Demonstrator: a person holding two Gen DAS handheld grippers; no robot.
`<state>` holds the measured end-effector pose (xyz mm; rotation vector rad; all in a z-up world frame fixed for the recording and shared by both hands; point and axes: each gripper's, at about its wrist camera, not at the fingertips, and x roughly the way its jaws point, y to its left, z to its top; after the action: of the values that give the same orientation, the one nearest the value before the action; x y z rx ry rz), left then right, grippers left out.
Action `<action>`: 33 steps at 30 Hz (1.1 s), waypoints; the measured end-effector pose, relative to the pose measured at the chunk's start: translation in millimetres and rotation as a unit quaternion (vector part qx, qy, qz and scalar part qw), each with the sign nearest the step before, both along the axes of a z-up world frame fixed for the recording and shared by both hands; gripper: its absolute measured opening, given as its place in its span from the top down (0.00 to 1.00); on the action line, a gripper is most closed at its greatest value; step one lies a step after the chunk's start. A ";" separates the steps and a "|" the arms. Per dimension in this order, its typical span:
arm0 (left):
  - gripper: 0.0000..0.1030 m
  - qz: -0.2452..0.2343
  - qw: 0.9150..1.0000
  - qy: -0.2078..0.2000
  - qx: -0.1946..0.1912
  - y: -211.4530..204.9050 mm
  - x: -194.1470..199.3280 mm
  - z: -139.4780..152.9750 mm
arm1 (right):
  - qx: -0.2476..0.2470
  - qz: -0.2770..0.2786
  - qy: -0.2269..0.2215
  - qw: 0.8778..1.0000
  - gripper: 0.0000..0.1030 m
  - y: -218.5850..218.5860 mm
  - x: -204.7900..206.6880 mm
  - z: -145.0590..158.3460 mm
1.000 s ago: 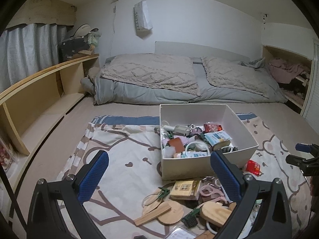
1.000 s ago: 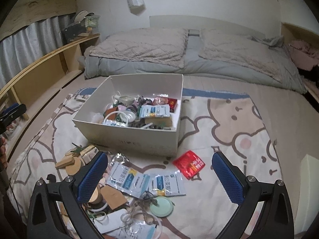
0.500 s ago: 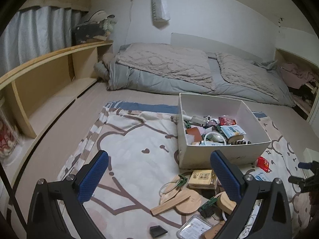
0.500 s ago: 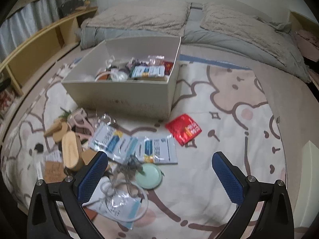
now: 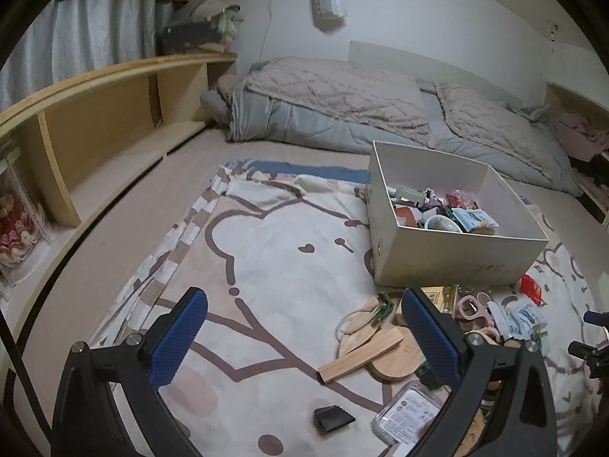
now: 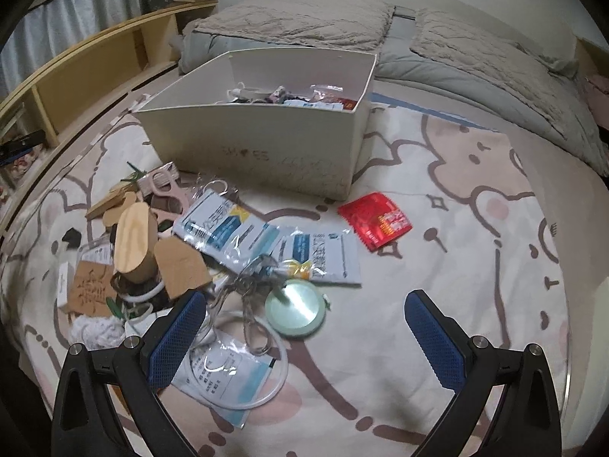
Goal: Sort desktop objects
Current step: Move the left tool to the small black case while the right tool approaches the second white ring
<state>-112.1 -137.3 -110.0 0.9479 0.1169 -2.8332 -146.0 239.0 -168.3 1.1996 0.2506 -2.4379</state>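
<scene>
Mint-green disc [image 6: 296, 309], light, rigid, slick: pinch across rim at twelve o'clock of right claw [image 6: 304, 339]; both claws apart, empty.

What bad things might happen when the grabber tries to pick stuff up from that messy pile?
1. The round green mirror lies flat on the blanket, tangled with a clear tube and a cord, so lifting it may drag those along.
2. The plastic packets overlap; the right gripper, jaws open, might pinch two at once.
3. The wooden block leans on other clutter and may topple if bumped.
</scene>
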 end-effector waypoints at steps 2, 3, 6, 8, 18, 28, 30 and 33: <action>0.00 -0.003 1.000 0.010 -0.008 2.3 6.1 -3.7 | 0.002 0.004 -0.003 1.000 0.00 -0.4 3.6 -7.2; 0.00 -0.003 1.000 0.013 -0.010 4.4 9.5 -6.9 | 0.004 0.005 -0.003 1.000 0.00 -0.5 6.1 -11.3; 0.00 -0.002 1.000 0.014 -0.009 7.0 16.8 -14.6 | 0.012 -0.001 -0.010 1.000 0.00 0.9 13.6 -27.8; 0.00 -0.002 1.000 0.010 -0.010 9.9 21.4 -21.1 | 0.022 -0.005 -0.015 1.000 0.00 1.9 16.8 -37.8; 0.00 -0.003 1.000 0.000 -0.027 16.1 34.6 -40.6 | 0.048 -0.036 -0.037 0.998 0.00 20.9 26.1 -65.8; 0.00 0.005 0.999 -0.032 -0.015 10.2 32.2 -61.4 | 0.076 -0.078 -0.042 0.993 0.00 49.2 21.9 -71.7; 0.00 0.007 0.999 -0.041 -0.014 8.5 31.4 -66.9 | 0.086 -0.088 -0.042 0.991 0.00 55.5 20.0 -72.0; 0.00 0.010 0.998 -0.059 -0.013 6.3 30.3 -76.9 | 0.085 -0.111 -0.046 0.989 0.00 67.8 15.4 -72.2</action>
<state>-81.8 -130.9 -186.9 1.0998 0.0741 -2.7461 -130.6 306.9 -240.5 1.4822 0.3181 -2.5835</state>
